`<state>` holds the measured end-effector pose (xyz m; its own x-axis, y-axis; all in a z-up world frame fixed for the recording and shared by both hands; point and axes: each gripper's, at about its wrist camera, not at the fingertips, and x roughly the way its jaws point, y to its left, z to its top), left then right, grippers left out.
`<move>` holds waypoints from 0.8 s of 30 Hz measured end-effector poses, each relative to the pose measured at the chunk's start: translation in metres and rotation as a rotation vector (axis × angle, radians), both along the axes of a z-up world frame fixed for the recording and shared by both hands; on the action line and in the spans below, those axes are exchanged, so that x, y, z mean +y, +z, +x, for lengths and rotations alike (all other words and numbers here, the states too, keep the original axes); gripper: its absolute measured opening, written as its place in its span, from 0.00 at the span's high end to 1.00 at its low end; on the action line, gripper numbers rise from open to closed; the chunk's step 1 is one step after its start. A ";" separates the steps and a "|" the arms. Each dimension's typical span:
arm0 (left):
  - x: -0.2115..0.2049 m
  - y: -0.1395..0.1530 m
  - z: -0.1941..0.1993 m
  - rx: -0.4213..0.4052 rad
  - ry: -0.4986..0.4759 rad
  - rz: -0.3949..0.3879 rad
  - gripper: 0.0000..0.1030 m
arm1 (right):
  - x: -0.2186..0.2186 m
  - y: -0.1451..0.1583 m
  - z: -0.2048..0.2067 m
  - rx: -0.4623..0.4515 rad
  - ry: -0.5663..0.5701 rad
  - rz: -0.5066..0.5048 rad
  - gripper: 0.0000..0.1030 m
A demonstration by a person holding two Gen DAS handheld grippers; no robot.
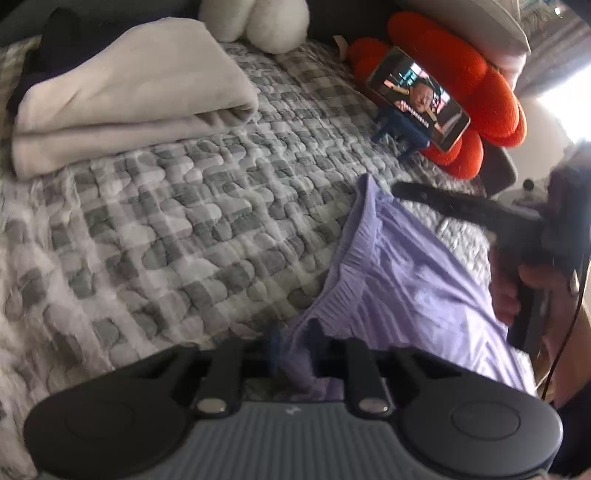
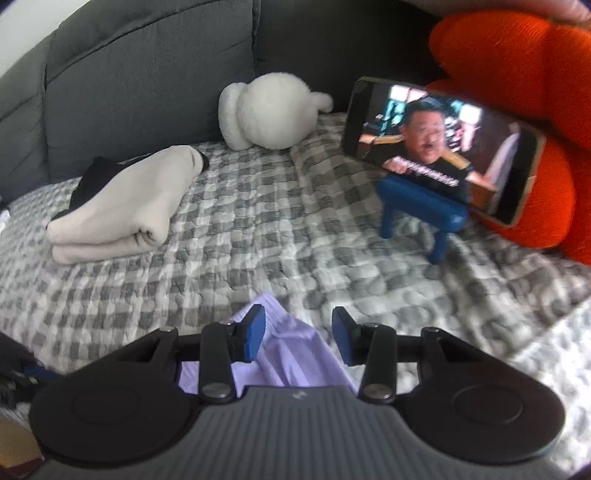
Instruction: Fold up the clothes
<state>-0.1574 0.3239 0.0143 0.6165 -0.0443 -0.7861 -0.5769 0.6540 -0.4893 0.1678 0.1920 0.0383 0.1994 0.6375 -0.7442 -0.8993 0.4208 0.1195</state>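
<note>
Far to the left of the left hand-held gripper (image 1: pixel 295 343) and beyond it, a folded cream fleece garment (image 1: pixel 125 99) lies on the grey-and-white checked quilted bed cover (image 1: pixel 192 206), with a dark piece of clothing (image 1: pixel 55 40) under its far edge. A white plush cushion (image 1: pixel 258 22) rests at the back, against the dark grey sofa backrest (image 2: pixel 147 74). The left hand-held gripper's jaws are pressed together, pinching the elastic waistband edge of the lilac ribbed cotton shorts (image 1: pixel 402 273), which spread out to its right across the cover. Ahead and to the right, a phone with a lit screen (image 1: pixel 419 99) leans on a small blue stool-shaped stand (image 1: pixel 400 129), backed by an orange plush cushion (image 1: pixel 465 85). At the far right, the right hand-held gripper (image 2: pixel 298 332) is held by a hand (image 1: pixel 517 291) over the shorts' other end; its blue-padded jaws stand spread, the lilac fabric lying between them, with the left pad against the cloth and the right pad clear of it.
</note>
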 end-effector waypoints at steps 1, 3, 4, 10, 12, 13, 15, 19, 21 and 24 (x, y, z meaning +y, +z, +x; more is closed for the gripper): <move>0.000 -0.001 0.000 0.001 -0.004 0.000 0.89 | 0.003 -0.004 0.000 0.008 0.013 -0.012 0.57; 0.001 -0.002 -0.001 -0.001 -0.002 -0.002 0.90 | 0.009 -0.012 -0.001 0.024 0.038 -0.035 0.57; 0.001 -0.001 -0.001 -0.002 0.002 -0.003 0.90 | 0.011 -0.016 -0.002 0.029 0.050 -0.046 0.57; 0.000 -0.001 -0.001 0.009 0.013 0.005 0.91 | 0.013 -0.017 -0.006 0.022 0.059 -0.030 0.77; 0.000 -0.001 0.000 0.009 0.020 0.001 0.91 | 0.014 -0.016 -0.009 0.007 0.067 -0.033 0.89; 0.000 0.000 -0.001 0.007 0.023 -0.002 0.91 | 0.013 -0.016 -0.013 -0.010 0.068 -0.037 0.90; 0.001 0.000 -0.003 0.006 0.022 -0.013 0.91 | 0.011 -0.015 -0.016 -0.031 0.070 -0.039 0.90; 0.003 0.002 -0.010 0.011 0.026 -0.043 0.91 | 0.007 -0.015 -0.014 -0.032 0.066 -0.048 0.82; 0.004 0.003 -0.013 0.008 0.037 -0.057 0.91 | 0.007 -0.014 -0.011 -0.016 0.066 -0.042 0.81; 0.007 0.004 -0.015 -0.007 0.055 -0.092 0.90 | 0.008 -0.011 -0.011 -0.011 0.065 -0.022 0.72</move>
<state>-0.1727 0.3306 0.0180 0.6255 -0.0820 -0.7759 -0.6072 0.5733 -0.5501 0.1566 0.1999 0.0272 0.1667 0.6331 -0.7559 -0.9259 0.3641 0.1008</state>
